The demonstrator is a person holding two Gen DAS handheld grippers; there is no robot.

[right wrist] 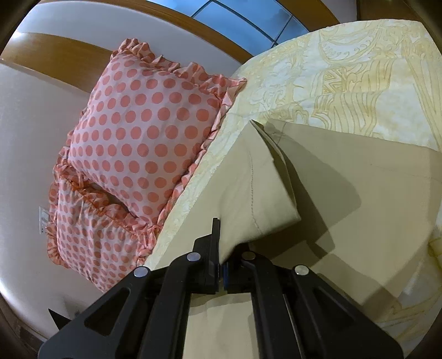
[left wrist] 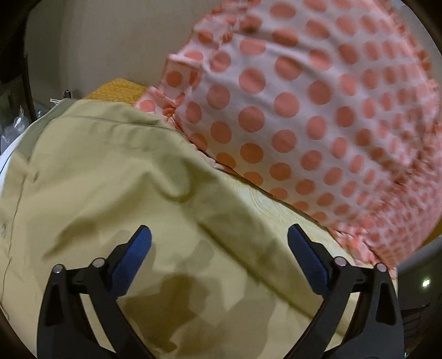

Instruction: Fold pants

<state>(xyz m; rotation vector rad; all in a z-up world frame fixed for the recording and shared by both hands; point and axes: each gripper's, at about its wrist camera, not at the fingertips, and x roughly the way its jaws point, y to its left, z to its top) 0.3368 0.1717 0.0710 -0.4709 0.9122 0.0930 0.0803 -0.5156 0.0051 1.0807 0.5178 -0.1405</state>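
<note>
Pants [right wrist: 257, 193] fold hiding right tongs [right wrist: 221, 248] tips, pillow [left wrist: 317, 110] blurred

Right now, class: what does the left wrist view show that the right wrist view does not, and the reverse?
Left only: the left gripper, open above the pants, and an orange cloth behind them.

Right only: the right gripper shut on a lifted fold of the pants, the headboard, the window.

Both: the pants, the dotted pillow, the bedspread.

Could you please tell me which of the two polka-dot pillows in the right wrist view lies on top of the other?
The larger upper pillow, nearer the wooden headboard, lies on top; its lower edge overlaps the lower pillow, which is partly tucked beneath it.
</note>
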